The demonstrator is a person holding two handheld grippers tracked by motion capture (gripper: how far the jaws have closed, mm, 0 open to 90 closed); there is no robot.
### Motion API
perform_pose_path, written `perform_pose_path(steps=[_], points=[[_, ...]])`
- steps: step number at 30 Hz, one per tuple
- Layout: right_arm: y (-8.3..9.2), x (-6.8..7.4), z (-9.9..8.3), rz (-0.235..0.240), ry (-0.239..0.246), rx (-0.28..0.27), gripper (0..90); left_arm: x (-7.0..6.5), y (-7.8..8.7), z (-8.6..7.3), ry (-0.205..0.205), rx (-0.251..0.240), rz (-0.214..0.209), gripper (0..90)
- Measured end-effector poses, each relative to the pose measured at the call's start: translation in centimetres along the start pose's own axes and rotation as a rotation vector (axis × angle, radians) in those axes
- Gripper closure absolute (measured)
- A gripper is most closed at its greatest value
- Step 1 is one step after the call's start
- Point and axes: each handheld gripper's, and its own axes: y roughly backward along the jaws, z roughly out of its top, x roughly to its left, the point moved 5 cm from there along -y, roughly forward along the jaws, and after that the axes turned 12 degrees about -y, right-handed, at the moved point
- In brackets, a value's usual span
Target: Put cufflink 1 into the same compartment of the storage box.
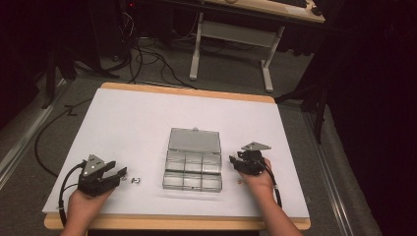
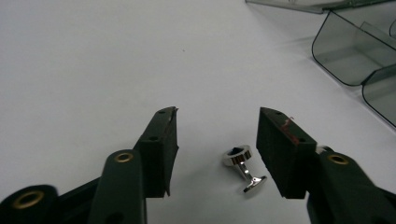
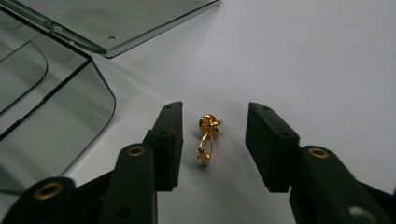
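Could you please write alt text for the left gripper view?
The left gripper hangs open over a white table, its two black jaws flanking a small silver cufflink lying on its side. A clear compartment box sits at upper right.

Shiny metal on matt white

We see a polished silver cufflink (image 2: 243,168), a glossy gold cufflink (image 3: 208,139), a clear smooth plastic box (image 1: 192,168), and matt black jaws.

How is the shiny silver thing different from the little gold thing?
The silver piece is chrome-coloured; the gold piece is yellow. The silver one is a thick stud with a round head; the gold one is thinner, with a small knot on top. Silver lies left of the clear box, gold right. Both lie on the table between open jaws.
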Motion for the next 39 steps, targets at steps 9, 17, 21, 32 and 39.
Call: perform_pose_path(steps=[9,17,21,32,39], points=[[0.3,-0.3,-0.4,-0.01,0.023,0.019,78.8,0.5,0.2,-0.2,0.019,-0.006,-0.004,45.6],[2.7,-1.6,-2.5,-0.012,0.018,0.03,78.9,0.2,0.1,0.0,0.008,-0.019,-0.031,45.7],[4.8,-2.4,-4.4,-0.006,-0.012,0.025,78.9,0.1,0.2,0.1,0.006,-0.028,-0.035,46.7],[6.7,-2.6,-5.9,0.031,-0.043,-0.002,72.4,0.2,0.3,0.1,0.012,-0.049,-0.021,48.4],[6.6,-4.3,-3.6,0.009,-0.071,-0.069,64.4,0.4,0.3,0.0,0.015,-0.06,-0.008,46.7]])
